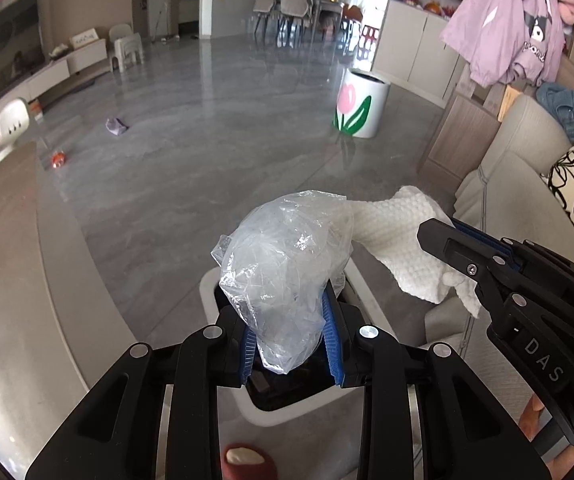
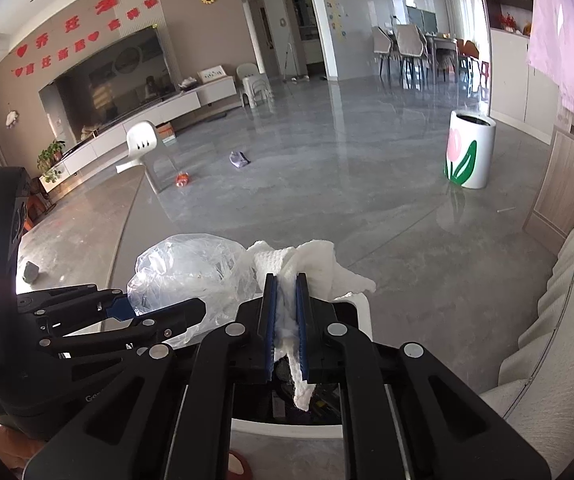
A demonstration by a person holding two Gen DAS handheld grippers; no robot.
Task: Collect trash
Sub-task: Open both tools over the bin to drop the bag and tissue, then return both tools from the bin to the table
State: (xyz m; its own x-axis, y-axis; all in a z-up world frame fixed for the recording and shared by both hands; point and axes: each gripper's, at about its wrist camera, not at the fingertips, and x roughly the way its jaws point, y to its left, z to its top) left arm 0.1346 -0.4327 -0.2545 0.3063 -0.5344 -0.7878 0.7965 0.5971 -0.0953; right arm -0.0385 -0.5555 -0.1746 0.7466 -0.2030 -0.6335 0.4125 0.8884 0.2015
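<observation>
My left gripper (image 1: 289, 312) is shut on a crumpled clear plastic bag (image 1: 283, 256) and holds it over a small white bin (image 1: 223, 360) with a dark inside, right below. My right gripper (image 2: 285, 292) is shut on a white paper towel (image 2: 311, 260), also over that bin (image 2: 361, 312). The two grippers are side by side: the right gripper (image 1: 443, 236) with its towel (image 1: 403, 240) shows at the right of the left wrist view, and the left gripper (image 2: 159, 308) with the bag (image 2: 191, 268) shows at the left of the right wrist view.
On the grey floor lie a purple scrap (image 2: 239, 159) and an orange wrapper (image 2: 183, 179) near a white chair (image 2: 147, 144). A white tulip-painted bin (image 2: 469, 148) stands farther off. A grey sofa (image 1: 519, 184) is at the right, a low table (image 1: 11, 248) at the left.
</observation>
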